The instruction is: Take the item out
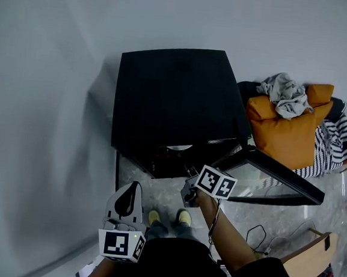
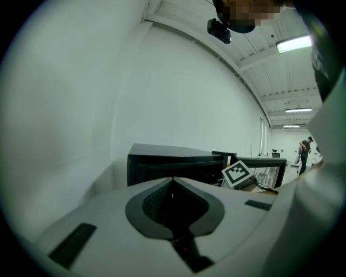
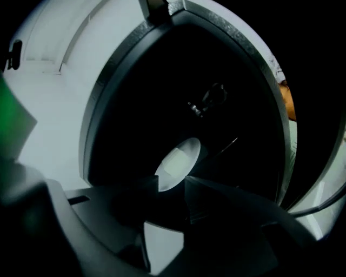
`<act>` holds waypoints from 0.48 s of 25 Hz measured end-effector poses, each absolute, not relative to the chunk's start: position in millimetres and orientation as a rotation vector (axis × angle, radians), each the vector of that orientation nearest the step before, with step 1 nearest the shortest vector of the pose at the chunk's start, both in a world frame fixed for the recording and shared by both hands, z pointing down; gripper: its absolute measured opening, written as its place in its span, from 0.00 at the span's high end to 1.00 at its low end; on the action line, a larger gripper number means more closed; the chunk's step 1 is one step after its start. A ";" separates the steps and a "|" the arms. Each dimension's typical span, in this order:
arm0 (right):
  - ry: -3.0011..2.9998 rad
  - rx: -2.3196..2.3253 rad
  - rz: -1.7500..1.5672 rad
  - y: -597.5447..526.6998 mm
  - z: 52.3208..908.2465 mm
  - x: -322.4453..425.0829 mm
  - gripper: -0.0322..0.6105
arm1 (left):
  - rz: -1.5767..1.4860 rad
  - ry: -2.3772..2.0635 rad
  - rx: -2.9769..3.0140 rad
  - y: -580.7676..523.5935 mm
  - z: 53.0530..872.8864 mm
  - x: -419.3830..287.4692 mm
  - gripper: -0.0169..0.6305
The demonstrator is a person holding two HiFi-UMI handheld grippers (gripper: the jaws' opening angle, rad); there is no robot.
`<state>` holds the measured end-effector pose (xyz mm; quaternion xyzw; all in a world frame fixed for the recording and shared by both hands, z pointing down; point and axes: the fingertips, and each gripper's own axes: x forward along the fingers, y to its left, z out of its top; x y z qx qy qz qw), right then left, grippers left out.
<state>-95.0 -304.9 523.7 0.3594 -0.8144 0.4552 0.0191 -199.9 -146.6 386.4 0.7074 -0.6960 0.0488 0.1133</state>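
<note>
Against a pale grey wall, a white plate is seen deep inside the black cabinet, just ahead of the right gripper, whose jaws are spread and empty, while the left gripper is closed on nothing; judged rigid, light, slippery and breakable, it is best pinched at its near rim.

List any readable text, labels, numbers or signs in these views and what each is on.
No readable text in any view.
Left cube on the left gripper: square marker pattern only, no letters or digits.
Right cube on the right gripper: the same.
Black cabinet: no print can be made out.
</note>
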 end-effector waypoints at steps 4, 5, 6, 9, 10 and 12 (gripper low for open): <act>-2.462 1.158 1.531 -322.6 539.6 -104.0 0.73 | 0.172 -2.050 2.069 -143.4 386.6 -209.8 0.96; -2.446 1.164 1.561 -324.9 542.1 -105.4 0.73 | 0.178 -2.053 2.067 -142.3 386.6 -211.5 0.96; -2.433 1.169 1.588 -326.3 543.9 -106.7 0.73 | 0.182 -2.056 2.065 -141.4 386.6 -213.1 0.96; -2.423 1.187 1.650 -326.8 544.5 -109.1 0.80 | 0.195 -2.063 2.061 -138.3 386.2 -218.1 0.96; -2.424 1.197 1.664 -326.6 543.8 -108.8 0.81 | 0.197 -2.065 2.060 -137.6 385.7 -219.4 0.96; -2.418 1.212 1.695 -325.9 542.9 -107.1 0.81 | 0.198 -2.069 2.059 -136.7 385.0 -221.5 0.96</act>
